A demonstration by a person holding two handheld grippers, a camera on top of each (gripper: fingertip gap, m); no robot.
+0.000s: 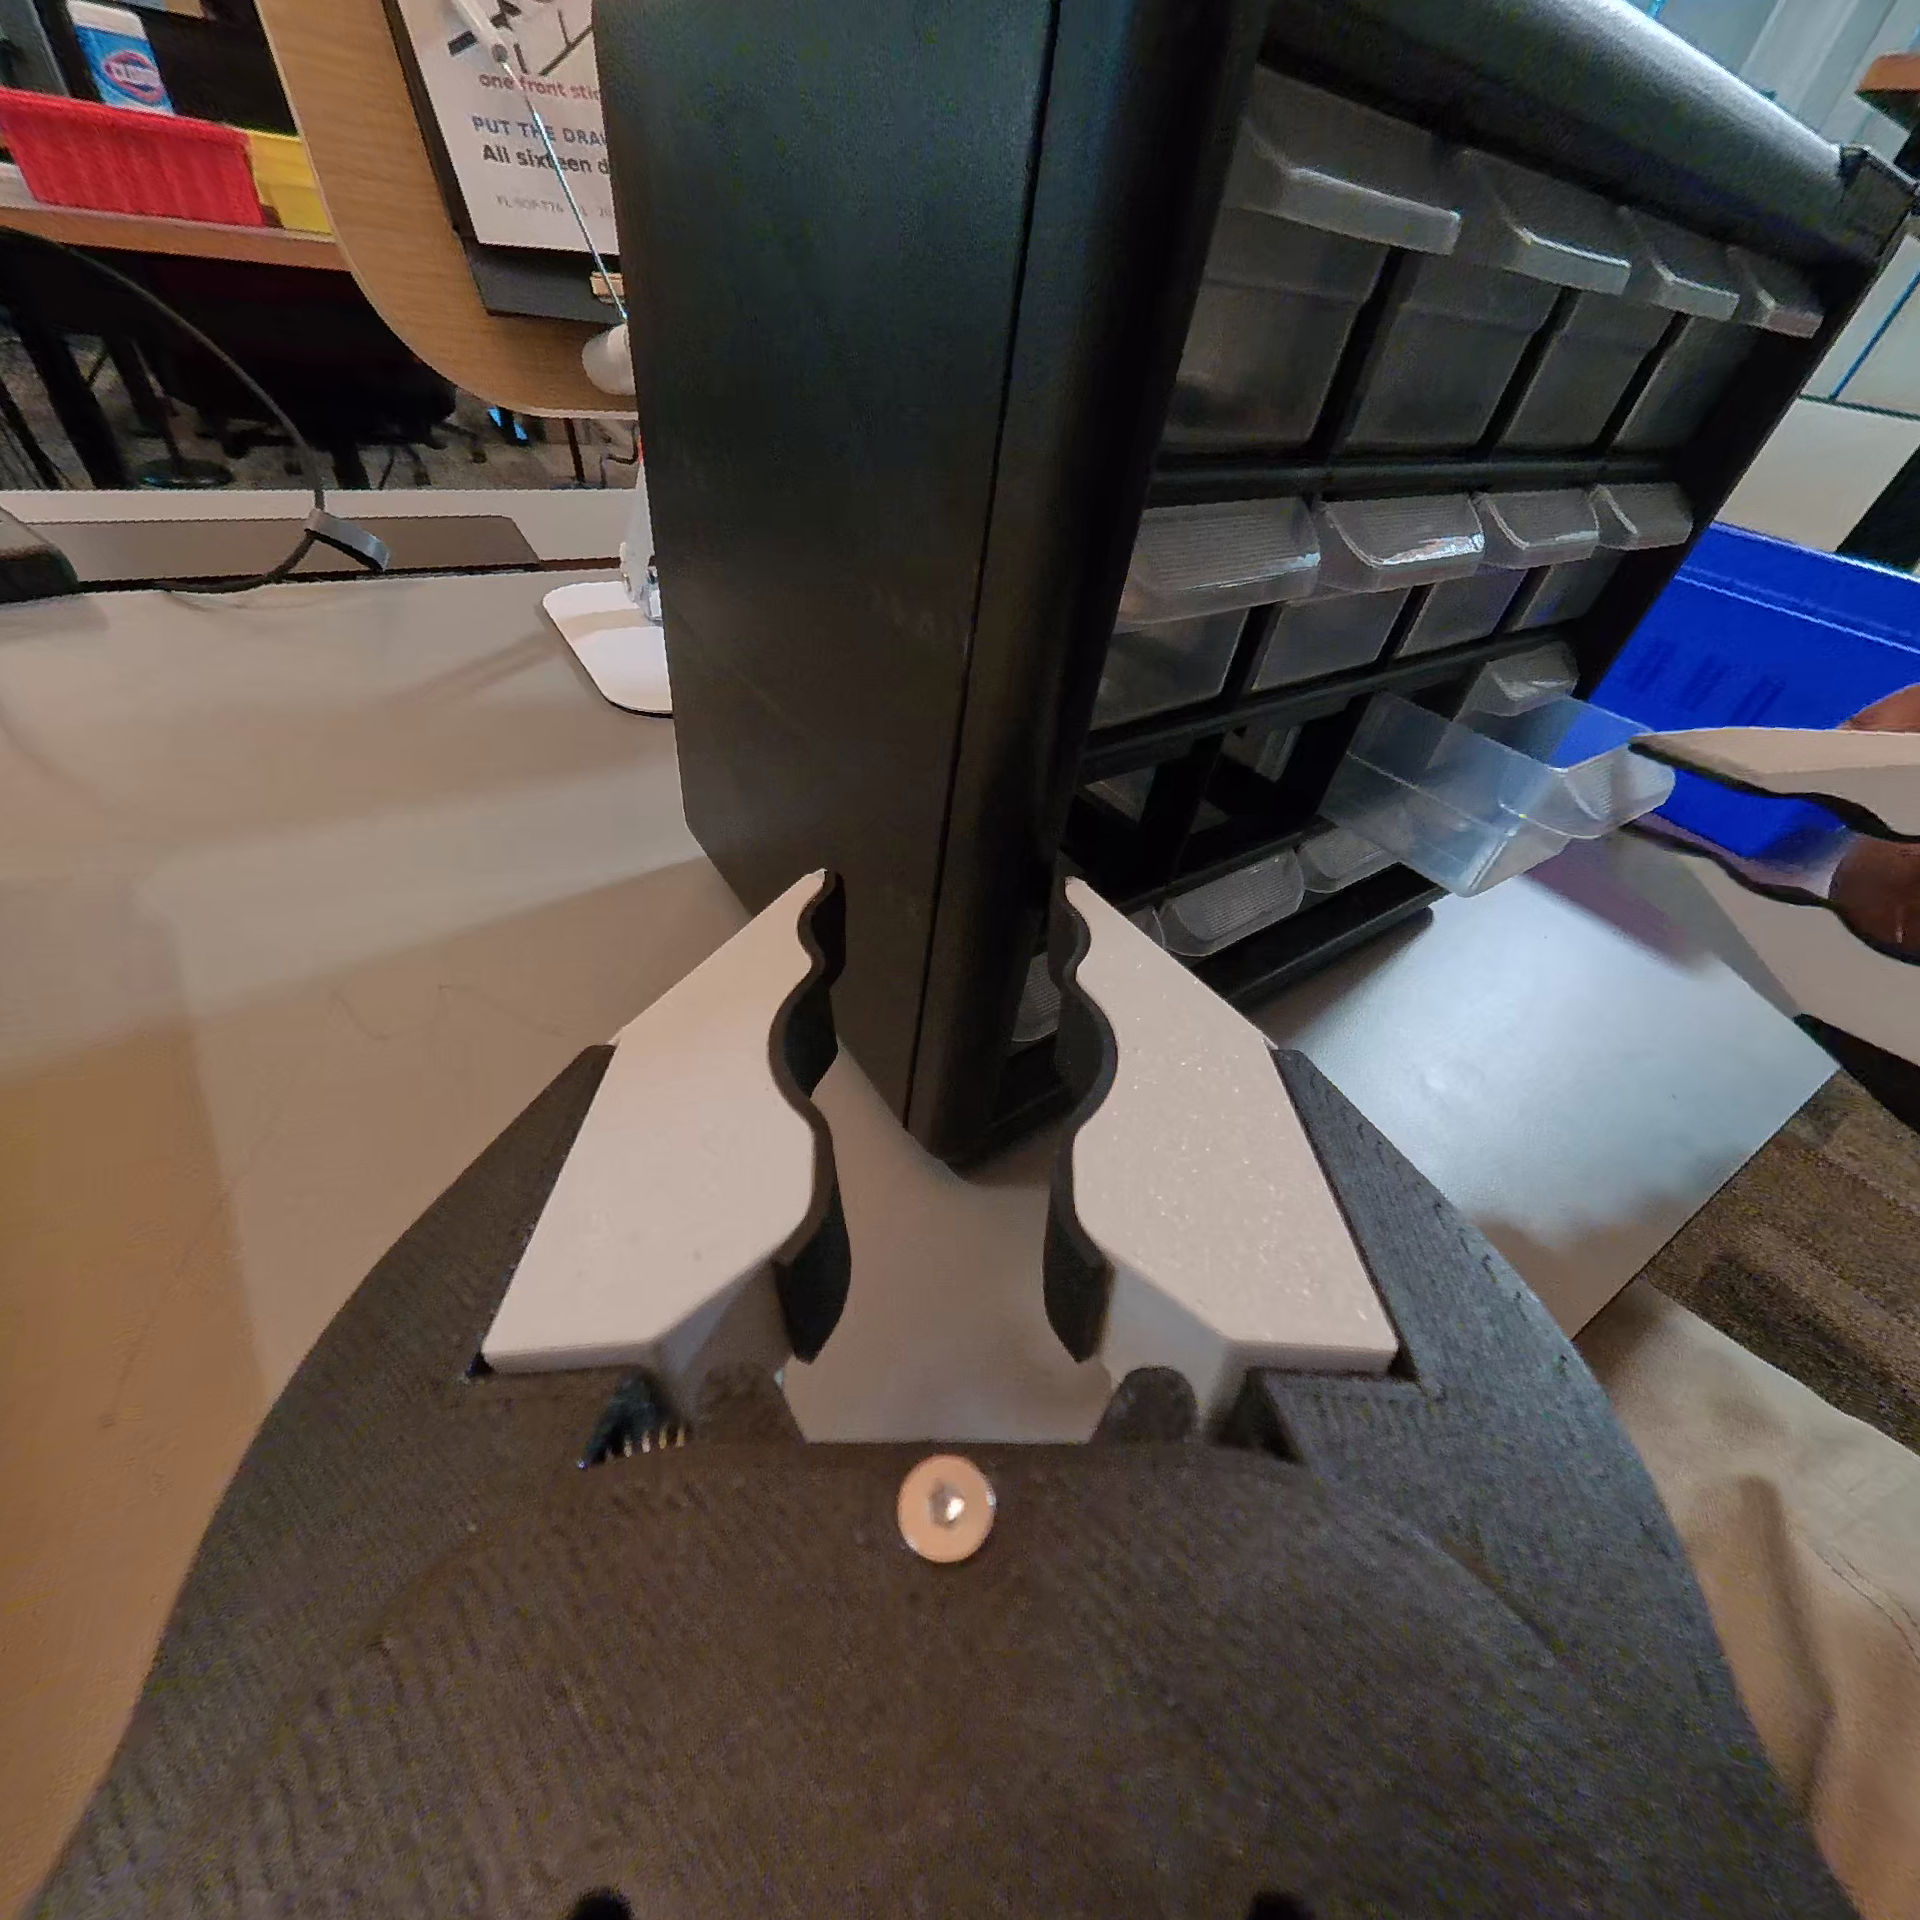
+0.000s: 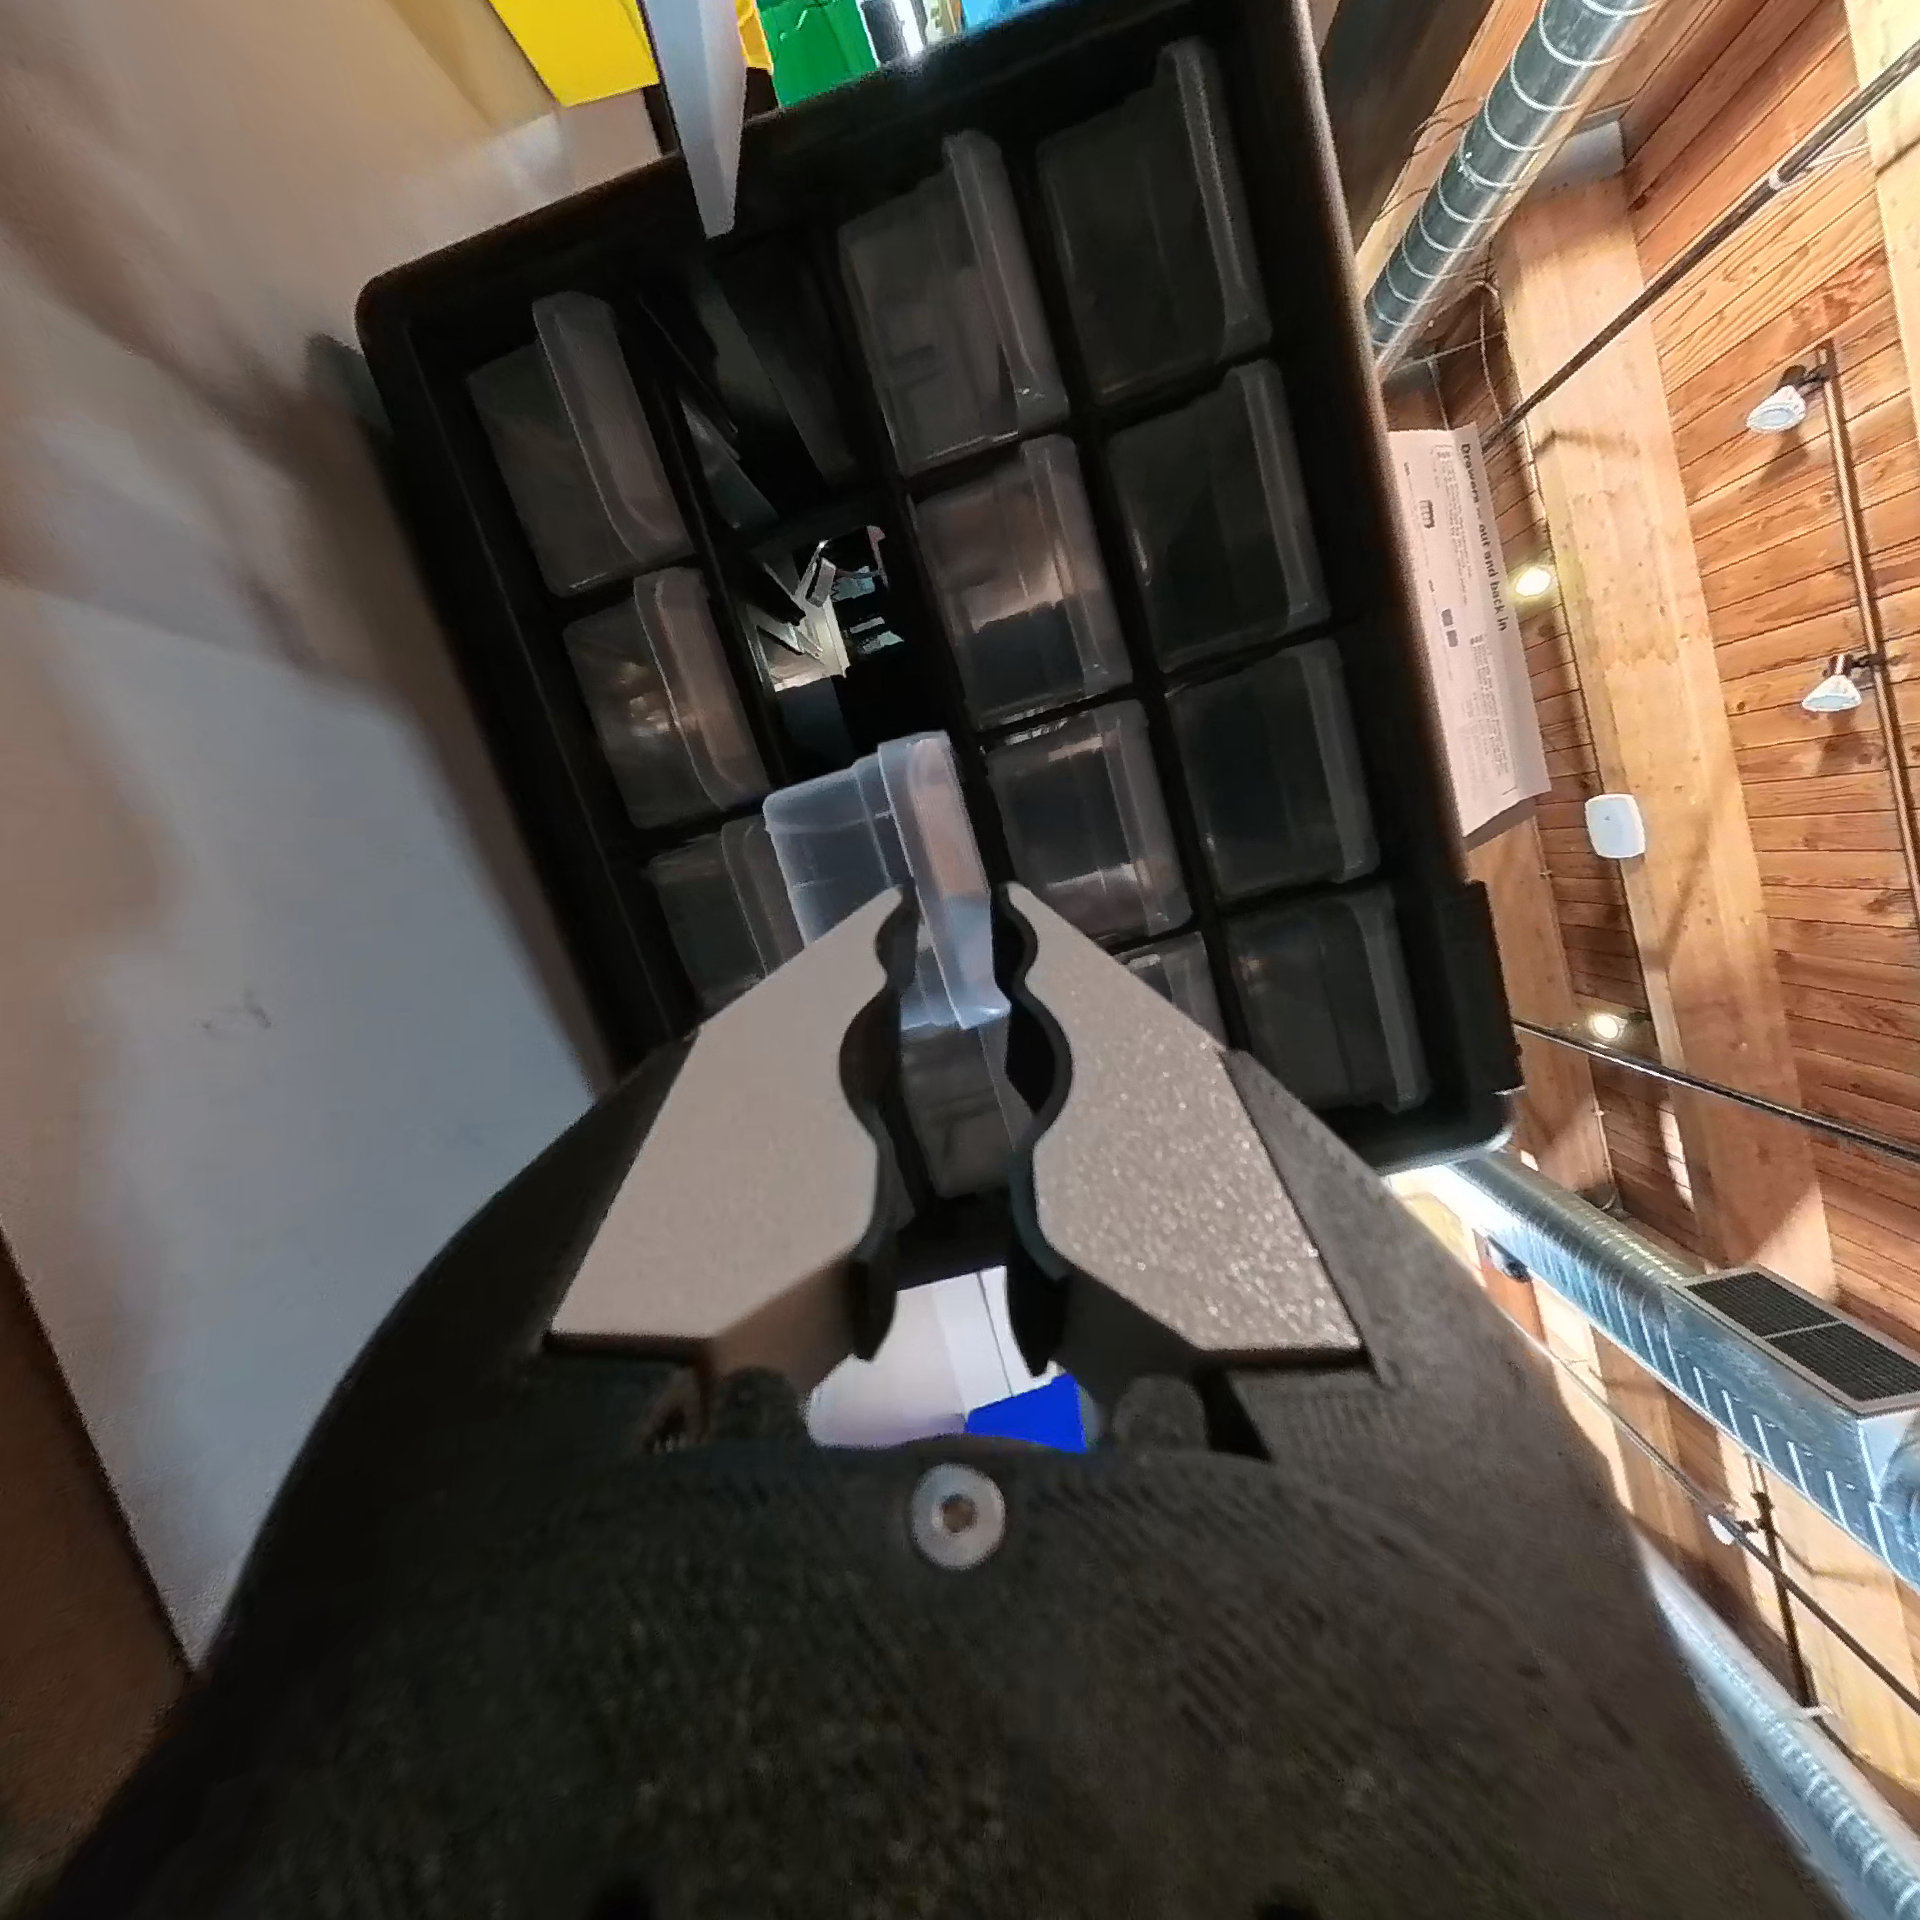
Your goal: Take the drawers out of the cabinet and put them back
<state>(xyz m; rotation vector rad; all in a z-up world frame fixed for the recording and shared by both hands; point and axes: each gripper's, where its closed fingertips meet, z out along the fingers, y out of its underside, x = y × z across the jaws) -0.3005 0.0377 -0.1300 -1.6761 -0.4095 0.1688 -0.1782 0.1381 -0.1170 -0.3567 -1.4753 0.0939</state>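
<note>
My right claw [image 2: 948, 906] clenched on clear drawer [image 2: 868, 842] handle, drawer half out of cabinet [image 1: 831, 520] (black, near table [image 1: 312, 883] corner); my left claw [image 1: 945, 894] released, straddling cabinet edge.

1 cabinet [image 1: 831, 520], 1 drawer [image 1: 1475, 790] pulled out, 2 grippers (left gripper [image 1: 948, 883], right gripper [image 2: 953, 894]).

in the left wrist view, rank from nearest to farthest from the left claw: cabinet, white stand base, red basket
1. Cabinet: its near bottom corner sits between the fingers of the left claw.
2. White stand base: on the table, behind and left of the cabinet.
3. Red basket: far back on the upper-left shelf.
</note>
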